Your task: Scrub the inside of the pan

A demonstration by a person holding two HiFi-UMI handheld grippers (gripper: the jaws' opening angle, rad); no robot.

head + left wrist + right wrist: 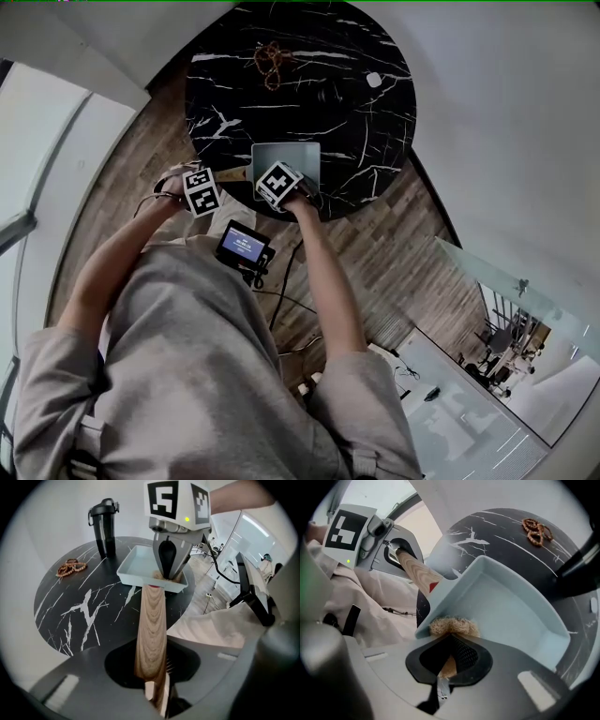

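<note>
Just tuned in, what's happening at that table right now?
A person works two handheld grippers at a round black marble table. The left gripper is clamped on the wooden handle of a pale blue square pan. The right gripper is shut on a tan fibre scrubber, held at the pan's near edge beside the handle. A black tumbler and some pretzels sit farther back, apart from the pan.
</note>
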